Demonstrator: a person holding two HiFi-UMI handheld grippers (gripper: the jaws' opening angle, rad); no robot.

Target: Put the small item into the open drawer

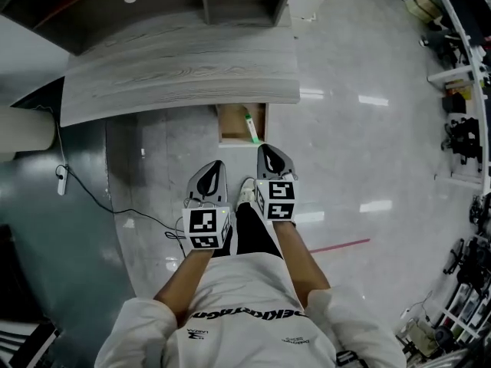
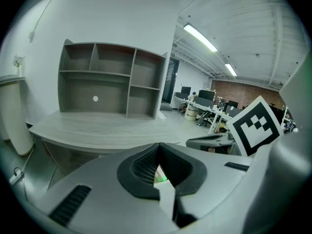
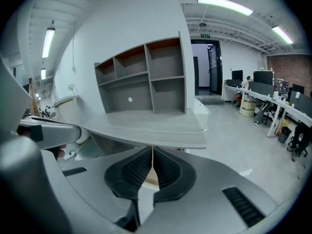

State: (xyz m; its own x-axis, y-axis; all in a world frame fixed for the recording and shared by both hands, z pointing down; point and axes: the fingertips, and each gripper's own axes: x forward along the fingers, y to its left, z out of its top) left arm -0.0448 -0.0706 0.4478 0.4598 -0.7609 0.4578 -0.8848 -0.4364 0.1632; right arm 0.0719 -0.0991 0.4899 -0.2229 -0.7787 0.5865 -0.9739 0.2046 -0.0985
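Jaws on your right gripper are pressed together with nothing between them. The left gripper looks closed and empty too. The 2 hang side by side just short of the drawer, the right one nearer. The item, a green stick, seemingly lies inside already, its long axis pointing away from you.

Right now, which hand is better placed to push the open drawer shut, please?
Right, probably: the right tongs sit nearest the drawer front, empty and shut; the left tongs hang further back.
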